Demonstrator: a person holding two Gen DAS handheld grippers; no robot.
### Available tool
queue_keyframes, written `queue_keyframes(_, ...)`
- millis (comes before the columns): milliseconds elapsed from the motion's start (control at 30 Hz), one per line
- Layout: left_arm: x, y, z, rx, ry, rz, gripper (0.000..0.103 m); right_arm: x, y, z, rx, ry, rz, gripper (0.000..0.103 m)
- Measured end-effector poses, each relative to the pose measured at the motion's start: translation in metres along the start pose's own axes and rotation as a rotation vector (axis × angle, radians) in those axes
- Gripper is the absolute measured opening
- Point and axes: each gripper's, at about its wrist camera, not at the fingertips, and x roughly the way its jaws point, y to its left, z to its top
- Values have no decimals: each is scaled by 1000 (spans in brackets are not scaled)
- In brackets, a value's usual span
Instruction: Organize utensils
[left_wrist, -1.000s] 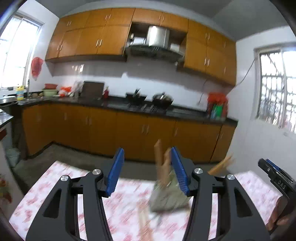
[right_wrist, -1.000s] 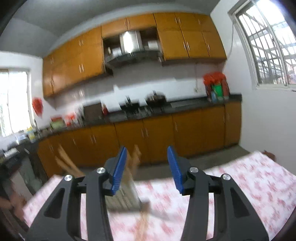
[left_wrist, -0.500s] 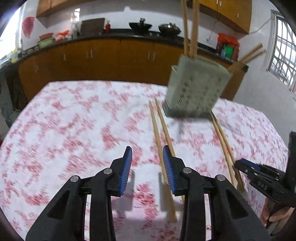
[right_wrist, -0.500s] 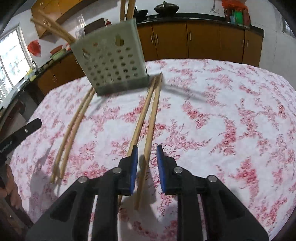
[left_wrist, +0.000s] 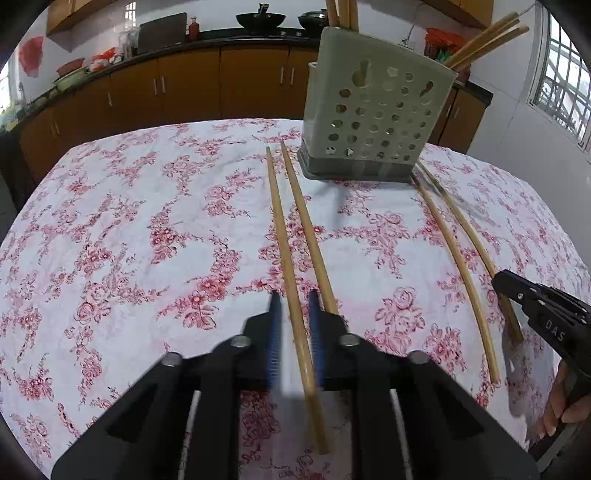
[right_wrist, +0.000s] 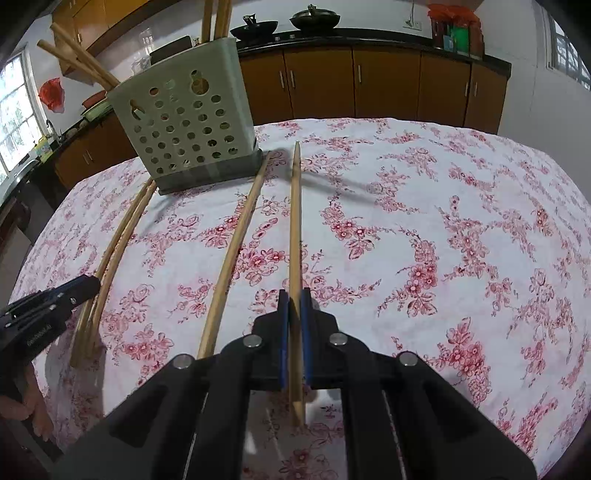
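A grey-green perforated utensil holder (left_wrist: 373, 122) stands on the floral tablecloth with several chopsticks in it; it also shows in the right wrist view (right_wrist: 188, 122). Two pairs of wooden chopsticks lie on the cloth. In the left wrist view my left gripper (left_wrist: 294, 299) straddles one chopstick (left_wrist: 284, 236) of a pair, its blurred jaws narrowly apart around it, the other chopstick (left_wrist: 306, 229) just right of it. In the right wrist view my right gripper (right_wrist: 294, 295) is shut on one chopstick (right_wrist: 294, 221), its partner (right_wrist: 236, 243) lying to the left.
The other gripper shows at each view's edge, right gripper (left_wrist: 543, 314) and left gripper (right_wrist: 48, 306), each near a chopstick pair. The round table's far edge (right_wrist: 369, 120) faces brown kitchen cabinets (right_wrist: 388, 81) and a counter with woks.
Both grippers dropped from facing the kitchen to the tabletop. Each closed in around a chopstick; the right one shut on its chopstick.
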Motion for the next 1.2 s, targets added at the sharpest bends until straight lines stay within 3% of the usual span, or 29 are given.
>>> queue_keyframes(300, 9, 44, 18, -86, 6, 93, 8, 5, -5, 7, -3, -3, -27, 8)
queue_keyframes(1200, 9, 50, 18, -99, -6, 72, 9, 8, -12, 9, 15, -4, -40, 9)
